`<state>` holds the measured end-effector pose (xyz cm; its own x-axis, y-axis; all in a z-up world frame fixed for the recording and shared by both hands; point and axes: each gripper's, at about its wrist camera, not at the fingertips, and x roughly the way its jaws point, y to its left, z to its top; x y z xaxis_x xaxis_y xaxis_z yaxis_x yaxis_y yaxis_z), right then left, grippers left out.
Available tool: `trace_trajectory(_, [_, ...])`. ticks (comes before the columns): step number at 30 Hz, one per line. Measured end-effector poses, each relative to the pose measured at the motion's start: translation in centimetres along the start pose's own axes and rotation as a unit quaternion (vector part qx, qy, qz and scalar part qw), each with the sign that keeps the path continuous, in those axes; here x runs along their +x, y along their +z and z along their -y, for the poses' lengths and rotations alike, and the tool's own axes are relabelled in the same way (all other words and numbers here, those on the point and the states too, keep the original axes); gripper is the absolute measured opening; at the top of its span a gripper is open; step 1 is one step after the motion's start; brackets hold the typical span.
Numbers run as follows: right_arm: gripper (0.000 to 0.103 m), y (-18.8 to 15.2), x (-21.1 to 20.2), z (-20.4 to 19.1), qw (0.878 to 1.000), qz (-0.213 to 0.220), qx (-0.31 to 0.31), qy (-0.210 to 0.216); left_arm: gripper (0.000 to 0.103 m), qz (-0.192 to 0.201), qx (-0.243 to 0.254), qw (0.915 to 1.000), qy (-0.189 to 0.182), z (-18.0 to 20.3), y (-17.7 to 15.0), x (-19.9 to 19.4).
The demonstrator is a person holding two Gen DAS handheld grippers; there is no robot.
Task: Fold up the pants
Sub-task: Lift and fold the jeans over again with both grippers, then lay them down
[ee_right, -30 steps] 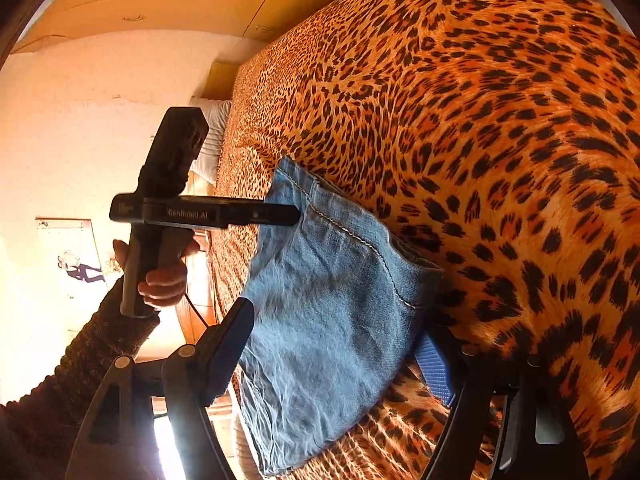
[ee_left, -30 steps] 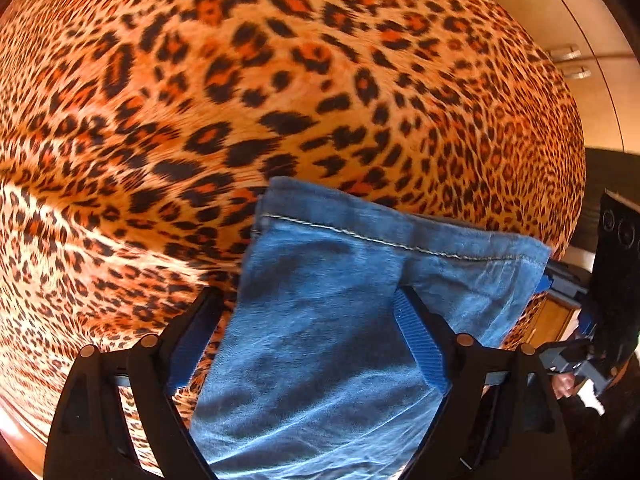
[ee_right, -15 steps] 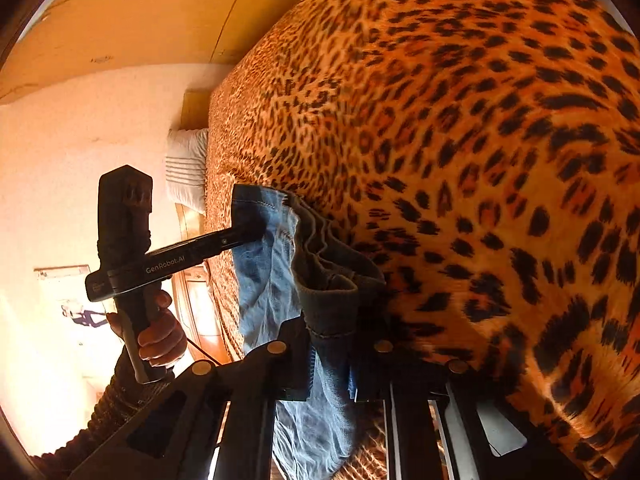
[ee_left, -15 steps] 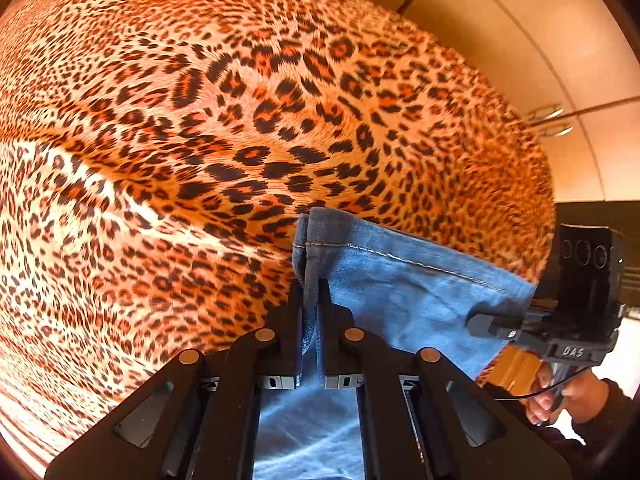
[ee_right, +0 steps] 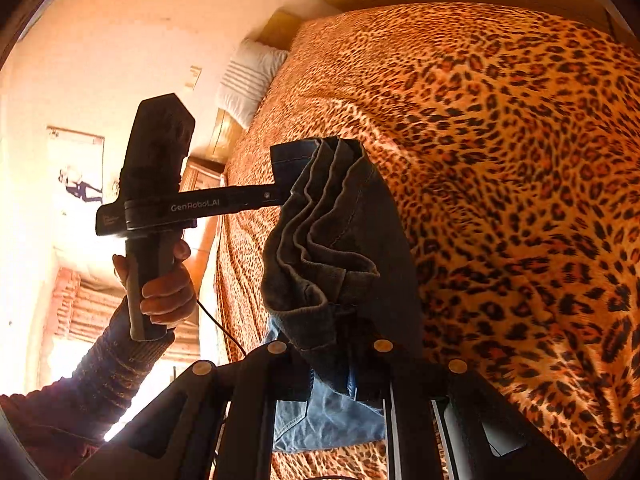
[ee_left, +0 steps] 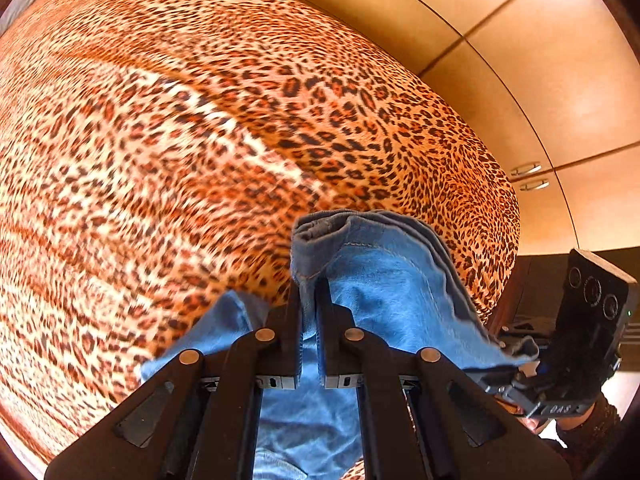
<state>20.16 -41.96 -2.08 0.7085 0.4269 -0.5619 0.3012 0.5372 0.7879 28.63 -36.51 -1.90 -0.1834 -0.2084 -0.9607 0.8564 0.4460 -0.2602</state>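
Observation:
Blue denim pants [ee_left: 380,276] hang between both grippers above a bed with a leopard-print cover [ee_left: 180,140]. My left gripper [ee_left: 309,300] is shut on one corner of the hem, which bunches up above the jaws. My right gripper [ee_right: 340,364] is shut on the other corner; the layered dark denim edge [ee_right: 332,232] stands up from it. The rest of the pants droops below onto the bed [ee_right: 328,420]. Each gripper shows in the other's view: the right one [ee_left: 536,376] at lower right, the left one [ee_right: 280,196] at centre left, gripping the cloth.
The leopard cover [ee_right: 520,160] fills the bed. A white striped pillow [ee_right: 248,80] lies at the head. Wooden wardrobe doors [ee_left: 540,80] with metal handles stand beyond the bed. A white wall with a poster [ee_right: 80,176] is on the left.
Both grippers, open a second ago and shut on the hem corners half a second ago, have lifted the hem off the bed. The denim now hangs bunched between them.

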Motion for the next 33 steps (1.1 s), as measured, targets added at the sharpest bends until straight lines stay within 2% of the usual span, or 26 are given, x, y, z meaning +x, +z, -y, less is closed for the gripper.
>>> trace_trajectory(5, [0.011,-2.3,2.9,-3.4,0.997,-0.05,-0.053,0.002,0.004,0.006,-0.048,0.9988,-0.002,-2.9,-4.1,-1.1])
trace_trajectory(9, [0.011,-5.2,5.9,-5.4,0.99,-0.111,-0.092,-0.001,0.005,0.003,-0.091,0.9958,0.007,-5.4,-8.3,-1.2])
trace_trajectory(12, [0.011,-7.8,9.0,-6.1,0.979,-0.168,-0.115,-0.01,0.006,-0.015,-0.133,0.9908,0.02,-7.2,-12.0,-0.4])
trace_trajectory(14, [0.012,-9.9,11.4,-6.5,0.967,-0.213,-0.134,-0.023,0.011,-0.031,-0.162,0.9856,0.037,-8.4,-14.7,0.5])
trace_trajectory(16, [0.016,-11.6,13.8,-6.7,0.955,-0.246,-0.159,-0.051,0.011,-0.05,-0.194,0.9781,0.058,-9.5,-17.2,1.1])
trace_trajectory(19, [0.025,-13.3,16.7,-6.7,0.926,-0.306,-0.193,-0.107,0.011,-0.057,-0.259,0.9629,0.051,-11.2,-21.4,1.1])
trace_trajectory(21, [0.029,-13.2,16.6,-7.4,0.911,-0.334,-0.215,-0.106,0.017,-0.037,-0.301,0.952,0.039,-11.7,-24.5,-0.1])
trace_trajectory(22, [0.033,-12.8,16.2,-8.1,0.905,-0.342,-0.231,-0.1,0.032,-0.025,-0.325,0.9445,0.037,-11.8,-26.1,-0.8])
trace_trajectory(23, [0.042,-12.0,15.4,-8.9,0.9,-0.348,-0.247,-0.09,0.051,-0.008,-0.351,0.9358,0.03,-11.7,-27.8,-1.4])
trace_trajectory(25, [0.052,-9.6,13.4,-10.3,0.901,-0.333,-0.27,-0.063,0.061,0.027,-0.395,0.9182,0.009,-10.6,-31.0,-2.1])
trace_trajectory(27, [0.07,-6.5,11.9,-11.0,0.91,-0.303,-0.277,-0.051,0.062,0.049,-0.432,0.9003,-0.025,-8.6,-33.2,-1.9])
trace_trajectory(28, [0.071,-4.7,11.8,-11.0,0.913,-0.294,-0.277,-0.05,0.062,0.057,-0.45,0.8903,-0.042,-7.4,-34.0,-1.4])
trace_trajectory(30, [0.071,-1.7,12.7,-11.1,0.911,-0.294,-0.285,-0.055,0.064,0.075,-0.485,0.8685,-0.072,-4.7,-34.8,-0.2])
trace_trajectory(33, [0.071,1.1,15.5,-11.8,0.894,-0.312,-0.316,-0.052,0.065,0.086,-0.536,0.8338,-0.102,-1.4,-34.6,2.2])
